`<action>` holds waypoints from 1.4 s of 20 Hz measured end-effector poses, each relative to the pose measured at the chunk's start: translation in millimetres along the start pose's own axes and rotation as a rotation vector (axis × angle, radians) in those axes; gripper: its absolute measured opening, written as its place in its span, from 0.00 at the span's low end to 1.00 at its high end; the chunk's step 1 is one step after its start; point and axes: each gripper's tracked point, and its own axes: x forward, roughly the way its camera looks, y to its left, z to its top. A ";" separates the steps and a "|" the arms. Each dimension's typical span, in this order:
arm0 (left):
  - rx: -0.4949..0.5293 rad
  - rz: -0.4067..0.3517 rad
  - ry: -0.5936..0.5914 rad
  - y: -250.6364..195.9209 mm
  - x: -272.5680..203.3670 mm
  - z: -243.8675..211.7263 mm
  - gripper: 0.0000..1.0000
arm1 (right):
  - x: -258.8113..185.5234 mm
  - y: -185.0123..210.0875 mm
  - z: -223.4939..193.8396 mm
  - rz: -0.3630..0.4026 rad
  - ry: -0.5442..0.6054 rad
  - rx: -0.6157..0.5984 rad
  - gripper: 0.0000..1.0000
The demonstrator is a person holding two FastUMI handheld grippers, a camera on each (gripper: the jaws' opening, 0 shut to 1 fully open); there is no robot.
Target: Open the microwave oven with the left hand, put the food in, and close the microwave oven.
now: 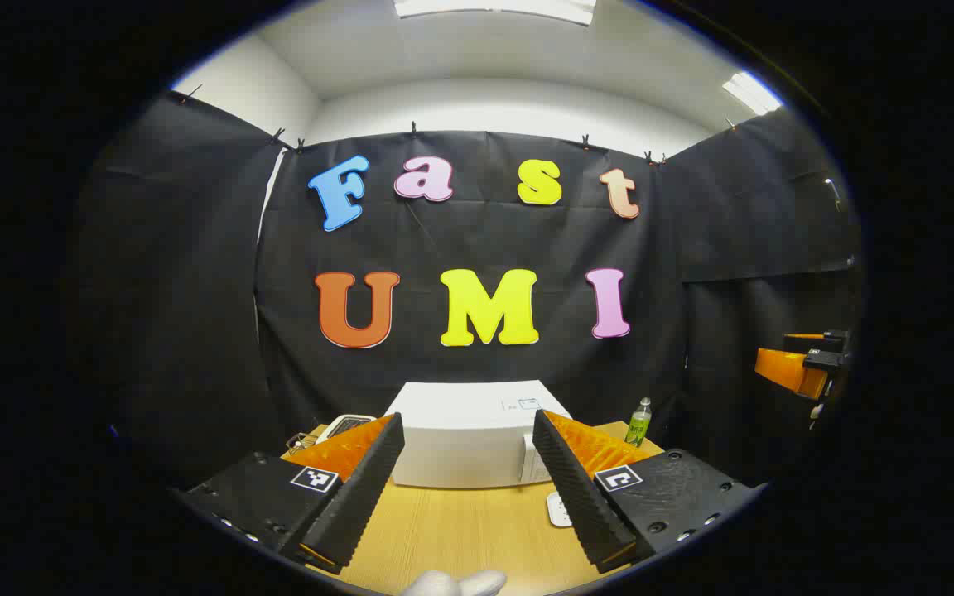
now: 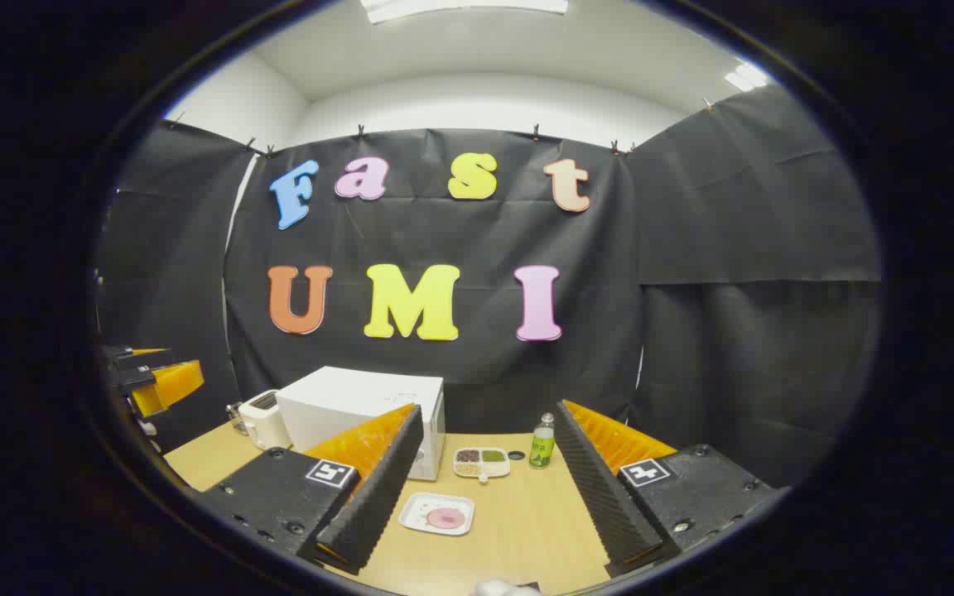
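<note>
Left gripper view: the left gripper [image 1: 469,530] occupies the bottom of the frame with its two ribbed black fingers [image 1: 357,488] spread wide apart and nothing between them. Between the fingers, at lower centre, the white microwave oven [image 1: 469,443] stands on the wooden table [image 1: 460,530] with its door closed. A green bottle [image 1: 638,422] stands to the right of the oven near the table's far edge. A toaster [image 1: 344,425] is partly visible at the oven's left, behind the left finger. A small white item lies on the table just inside the right finger; its nature cannot be determined. The right gripper [image 1: 804,364] appears at the right edge of the frame, raised well above the table; its finger spacing cannot be determined from this view.

Right gripper view: the right gripper [image 2: 489,509] sits at the bottom of the frame, fingers [image 2: 601,480] spread wide, holding nothing. The food, a pink ring-shaped item on a white plate [image 2: 436,513], rests on the table at lower centre, near the left finger and apart from it. Beyond the plate lie a divided dish [image 2: 481,462] and the green bottle. The microwave oven stands at centre left, door closed, with the toaster just beside it.
</note>
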 end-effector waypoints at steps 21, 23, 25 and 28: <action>0.024 0.036 0.033 -28.4 66.4 -53.8 0.96 | 46.1 -21.3 -18.9 0.060 0.047 -0.031 1.00; 0.026 0.026 0.030 -47.4 89.1 -75.8 0.96 | 52.2 -37.4 -21.4 0.051 0.062 -0.046 0.93; 0.029 0.011 0.039 -69.3 115.9 -104.4 0.96 | 56.9 -52.1 -18.5 0.044 0.063 -0.045 1.00; 0.042 0.009 0.067 -96.2 157.3 -151.2 0.96 | 58.9 -70.4 -17.9 0.045 0.062 -0.056 1.00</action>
